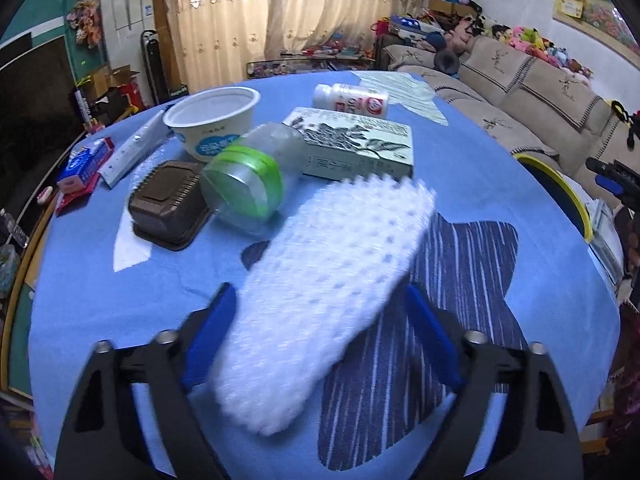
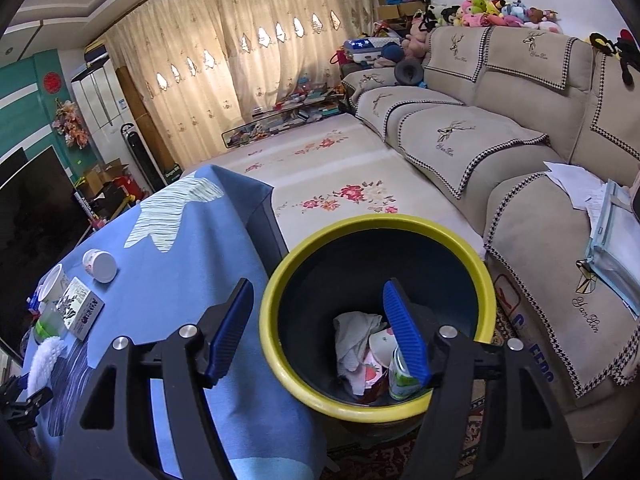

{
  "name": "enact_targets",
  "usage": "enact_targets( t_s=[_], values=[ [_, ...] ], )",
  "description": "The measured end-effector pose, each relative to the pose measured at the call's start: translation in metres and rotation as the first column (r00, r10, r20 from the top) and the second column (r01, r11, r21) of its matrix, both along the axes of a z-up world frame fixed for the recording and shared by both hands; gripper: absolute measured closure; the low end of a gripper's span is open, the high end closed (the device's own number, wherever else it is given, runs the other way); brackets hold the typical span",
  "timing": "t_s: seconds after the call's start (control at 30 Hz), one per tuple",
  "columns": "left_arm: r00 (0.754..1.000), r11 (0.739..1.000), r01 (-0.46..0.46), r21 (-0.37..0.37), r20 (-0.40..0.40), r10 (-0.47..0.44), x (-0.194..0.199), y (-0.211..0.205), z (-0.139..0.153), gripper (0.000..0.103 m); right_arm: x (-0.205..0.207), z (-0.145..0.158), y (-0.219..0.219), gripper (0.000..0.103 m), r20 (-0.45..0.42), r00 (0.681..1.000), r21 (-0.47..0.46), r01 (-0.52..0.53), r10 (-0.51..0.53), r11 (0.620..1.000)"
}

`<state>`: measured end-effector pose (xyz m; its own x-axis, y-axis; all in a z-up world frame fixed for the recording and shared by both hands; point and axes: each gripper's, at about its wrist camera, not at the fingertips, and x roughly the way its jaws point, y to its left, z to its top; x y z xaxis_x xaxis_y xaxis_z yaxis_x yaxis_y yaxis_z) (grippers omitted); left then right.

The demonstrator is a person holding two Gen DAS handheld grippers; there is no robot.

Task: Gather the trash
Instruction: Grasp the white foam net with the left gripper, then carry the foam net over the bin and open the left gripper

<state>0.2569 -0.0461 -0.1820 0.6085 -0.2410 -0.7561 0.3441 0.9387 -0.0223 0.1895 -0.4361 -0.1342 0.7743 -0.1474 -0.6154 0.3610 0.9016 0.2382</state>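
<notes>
A long white foam net sleeve point(image 1: 320, 264), blurred, lies slanted on the blue tablecloth point(image 1: 100, 300) between the jaws of my left gripper point(image 1: 320, 292). The left pad point(image 1: 208, 344) is at its edge, while a gap shows beside the right pad point(image 1: 432, 340). Behind it lie a clear jar with a green lid point(image 1: 244, 184), a brown plastic tray point(image 1: 168, 204), a white bowl point(image 1: 212, 120), a printed carton point(image 1: 356, 144) and a small white bottle point(image 1: 352, 100). My right gripper point(image 2: 318, 285) hangs open and empty over the yellow-rimmed bin point(image 2: 280, 280), which holds crumpled tissue point(image 2: 356, 336) and a green-white carton point(image 2: 400, 372).
A toothpaste box point(image 1: 84, 168) and a white tube point(image 1: 136, 148) lie at the table's far left. The bin stands on the floor off the table's right edge, next to a beige sofa point(image 2: 520, 160) with papers on it. A TV point(image 2: 36, 208) is at the left.
</notes>
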Motion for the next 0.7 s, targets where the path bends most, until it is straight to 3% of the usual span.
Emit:
enact_targets(
  t_s=[0.27, 0.53, 0.7],
  values=[
    [1.000, 0.999, -0.021, -0.036, 0.019, 0.022, -0.005, 0.008, 0.008, 0.084, -0.008, 0.004, 0.001, 0.039, 0.015, 1.000, 0.013, -0.012, 0.012, 1.000],
    [0.995, 0.997, 0.065, -0.051, 0.083, -0.060, -0.024, -0.020, 0.042, 0.086, -0.022, 0.014, 0.002, 0.039, 0.044, 0.999, 0.009, -0.027, 0.027, 1.000],
    [0.985, 0.982, 0.162, -0.092, 0.070, -0.156, -0.022, -0.063, 0.061, 0.086, -0.041, 0.028, 0.001, 0.039, 0.091, 0.995, -0.002, -0.031, 0.031, 1.000]
  ],
)
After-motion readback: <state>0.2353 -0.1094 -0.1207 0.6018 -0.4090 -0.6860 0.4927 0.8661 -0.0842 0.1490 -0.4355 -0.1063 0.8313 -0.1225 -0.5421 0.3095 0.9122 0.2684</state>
